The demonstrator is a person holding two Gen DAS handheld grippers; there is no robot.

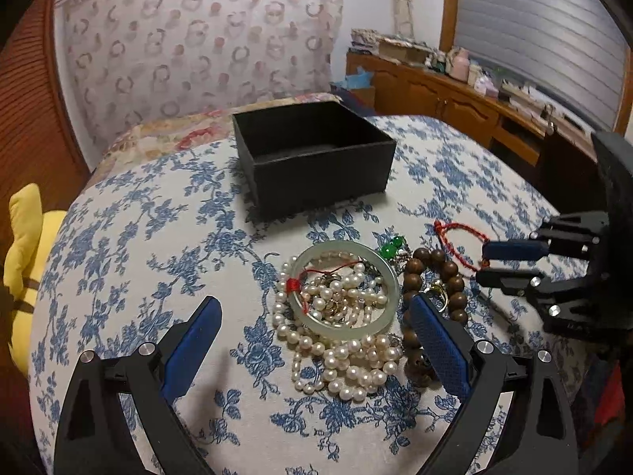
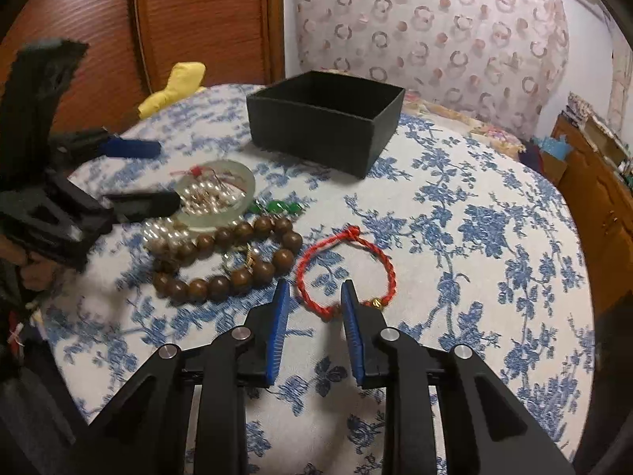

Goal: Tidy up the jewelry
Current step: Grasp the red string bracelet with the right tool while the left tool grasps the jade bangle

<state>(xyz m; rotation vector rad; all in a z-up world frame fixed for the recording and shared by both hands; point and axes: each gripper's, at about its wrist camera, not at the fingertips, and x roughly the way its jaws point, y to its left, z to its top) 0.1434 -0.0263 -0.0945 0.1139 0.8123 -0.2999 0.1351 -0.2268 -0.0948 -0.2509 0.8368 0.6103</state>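
An open black box (image 1: 316,154) (image 2: 328,118) stands on the blue-flowered cloth. In front of it lies a jewelry heap: a pale jade bangle (image 1: 389,277) (image 2: 247,194) over a pearl necklace (image 1: 348,364) (image 2: 158,233), a brown wooden bead bracelet (image 1: 443,265) (image 2: 237,273), a green pendant (image 1: 391,247) (image 2: 277,208) and a red cord bracelet (image 1: 459,237) (image 2: 348,269). My left gripper (image 1: 312,308) is open, its fingers on either side of the pearls and bangle. My right gripper (image 2: 314,289) (image 1: 484,263) is open, its fingertips straddling the near edge of the red cord bracelet.
A yellow plush toy (image 1: 27,261) (image 2: 174,87) lies at the bed's edge. A wooden sideboard (image 1: 455,99) with clutter stands beyond the bed by a window. A patterned curtain (image 1: 198,39) hangs behind the box.
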